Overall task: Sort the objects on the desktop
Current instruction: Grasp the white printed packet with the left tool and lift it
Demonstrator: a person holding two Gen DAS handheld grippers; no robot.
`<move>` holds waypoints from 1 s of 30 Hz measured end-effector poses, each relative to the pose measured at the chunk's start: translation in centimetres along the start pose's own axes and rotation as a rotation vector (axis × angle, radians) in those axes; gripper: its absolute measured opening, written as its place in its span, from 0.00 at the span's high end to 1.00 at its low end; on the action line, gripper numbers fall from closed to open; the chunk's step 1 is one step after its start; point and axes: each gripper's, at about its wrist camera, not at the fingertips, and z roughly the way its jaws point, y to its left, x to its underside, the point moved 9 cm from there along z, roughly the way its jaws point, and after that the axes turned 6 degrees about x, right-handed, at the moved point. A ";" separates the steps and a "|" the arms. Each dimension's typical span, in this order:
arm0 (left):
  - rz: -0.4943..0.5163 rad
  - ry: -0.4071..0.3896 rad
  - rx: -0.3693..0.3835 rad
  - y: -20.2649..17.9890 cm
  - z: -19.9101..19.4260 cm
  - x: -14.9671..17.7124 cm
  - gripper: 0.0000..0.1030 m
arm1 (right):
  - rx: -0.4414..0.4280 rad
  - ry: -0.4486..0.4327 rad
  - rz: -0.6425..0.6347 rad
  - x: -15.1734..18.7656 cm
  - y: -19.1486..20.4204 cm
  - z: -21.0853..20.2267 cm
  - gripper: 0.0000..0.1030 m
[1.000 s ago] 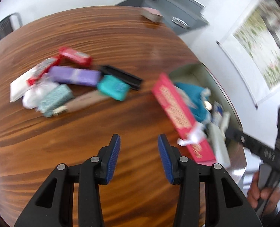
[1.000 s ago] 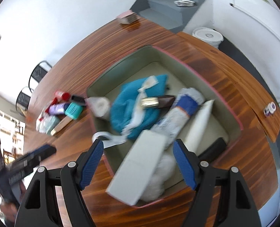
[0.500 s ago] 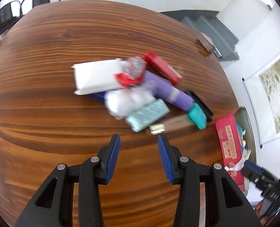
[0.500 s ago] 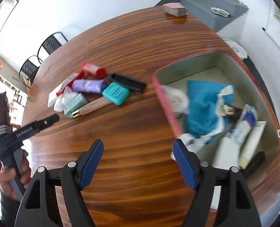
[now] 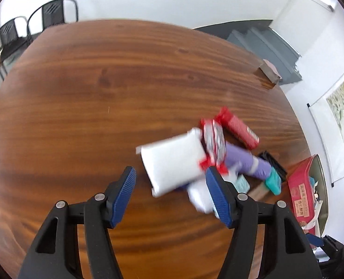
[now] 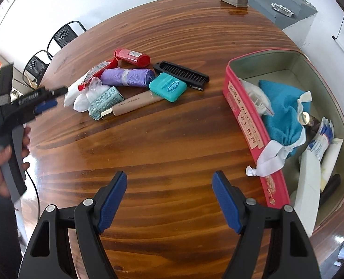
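On the wood table (image 6: 172, 139), loose items sit in one pile, well left of the red tin (image 6: 244, 107) in the R wrist view. Pile: red tube (image 6: 132, 57), purple bag roll (image 6: 125, 76), black comb (image 6: 181, 75), teal floss box (image 6: 168, 87), beige tube (image 6: 134, 103), mint carton (image 6: 105, 100), clear plastic wad (image 6: 88, 95), white packet (image 5: 172, 162) w/ a red-silver wrapper (image 5: 213, 144) lying on its edge.

L gripper (image 5: 172, 195): jaws opening, nothing clamped. It hangs over the pile's near end; white packet shows betw the pads, not touched as far as the blurred frame lets me tell.

R gripper (image 6: 169, 200): released, wide, only bare table betw the pads, near the tin's long side.

Tin already holds a teal cloth pouch (image 6: 283, 114), white tubes, a white box, and a dark item in the corner. White ribbon (image 6: 267, 158) hangs over its rim.

Person's hand (image 6: 2, 162) grips the L handle at the R view's left edge.
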 end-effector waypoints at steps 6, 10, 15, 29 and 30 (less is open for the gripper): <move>-0.035 0.000 0.089 0.5 1.3 -3.0 0.36 | -0.007 0.021 -0.014 0.1 0.9 0.7 0.23; -0.044 0.024 0.126 0.4 2.7 -3.5 0.36 | -0.004 0.036 -0.002 0.0 0.8 1.2 0.23; 0.019 0.076 0.113 -0.4 3.7 -2.2 0.36 | -0.020 0.045 0.027 -0.6 0.8 2.0 0.23; 0.271 0.123 -0.059 -1.3 3.3 2.3 0.35 | -0.081 0.003 -0.087 -2.5 5.1 1.5 0.23; 0.257 0.121 -0.057 -1.1 3.3 2.5 0.35 | -0.077 0.002 -0.091 -2.4 4.8 1.4 0.23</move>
